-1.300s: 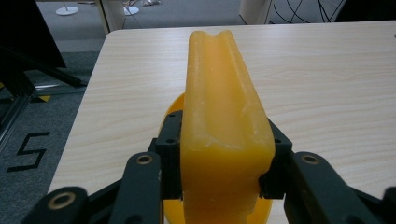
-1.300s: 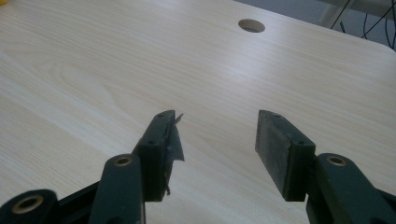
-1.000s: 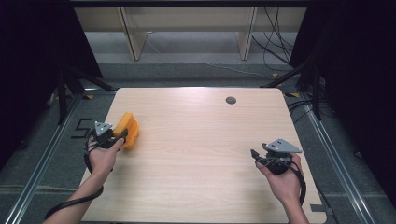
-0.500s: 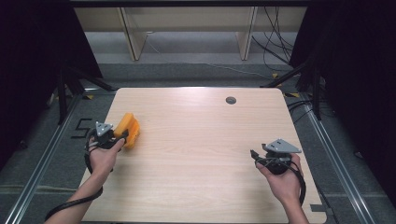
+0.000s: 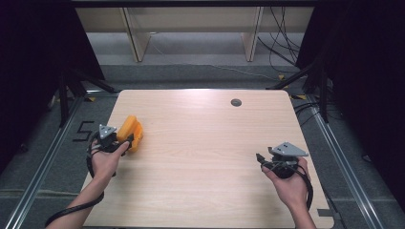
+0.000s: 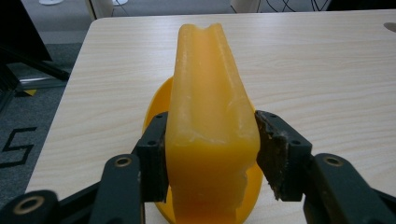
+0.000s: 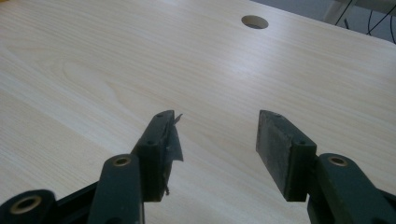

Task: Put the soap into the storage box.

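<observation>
Left gripper [image 6: 210, 154]: jaws had just been opening, orange plastic piece [image 6: 212, 135] between them, right pad clear of it. Piece lay at table's [image 5: 200, 143] left edge, long axis running straight away from my jaws. Right gripper [image 7: 217, 149]: open, empty, well apart.

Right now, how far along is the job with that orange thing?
Done: the orange thing sits on the table. In hand: the left gripper has just been opening its jaws around it, one pad clear. Left: probably backing that gripper away; the right gripper waits open, empty.
</observation>
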### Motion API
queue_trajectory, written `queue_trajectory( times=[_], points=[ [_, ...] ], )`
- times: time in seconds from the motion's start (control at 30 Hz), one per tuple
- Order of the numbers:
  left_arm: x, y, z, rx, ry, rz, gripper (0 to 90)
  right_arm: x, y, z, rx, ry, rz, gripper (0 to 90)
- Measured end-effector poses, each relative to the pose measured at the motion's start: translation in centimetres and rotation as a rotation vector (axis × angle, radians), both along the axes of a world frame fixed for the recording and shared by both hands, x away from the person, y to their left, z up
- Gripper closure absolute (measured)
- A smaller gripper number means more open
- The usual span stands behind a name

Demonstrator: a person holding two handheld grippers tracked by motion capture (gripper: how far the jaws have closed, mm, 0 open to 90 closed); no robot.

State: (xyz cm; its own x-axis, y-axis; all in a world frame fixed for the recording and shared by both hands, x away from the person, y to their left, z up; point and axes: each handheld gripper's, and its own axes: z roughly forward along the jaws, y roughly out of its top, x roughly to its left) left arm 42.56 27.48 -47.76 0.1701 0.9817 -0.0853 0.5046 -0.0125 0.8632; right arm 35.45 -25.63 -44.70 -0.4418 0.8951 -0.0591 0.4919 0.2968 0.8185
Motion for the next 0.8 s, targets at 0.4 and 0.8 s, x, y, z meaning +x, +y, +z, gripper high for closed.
queue_trajectory(
  times=[0.4,0.8],
  points=[
    [-0.9,0.2,1.1,0.024,-0.001,-0.016,39.9,0.0,-0.2,0.1,-0.010,-0.009,0.000,47.8],
    [-2.6,0.6,2.2,0.021,-0.002,-0.035,33.1,-0.1,-0.2,0.1,0.005,0.002,-0.004,47.5]
  ],
)
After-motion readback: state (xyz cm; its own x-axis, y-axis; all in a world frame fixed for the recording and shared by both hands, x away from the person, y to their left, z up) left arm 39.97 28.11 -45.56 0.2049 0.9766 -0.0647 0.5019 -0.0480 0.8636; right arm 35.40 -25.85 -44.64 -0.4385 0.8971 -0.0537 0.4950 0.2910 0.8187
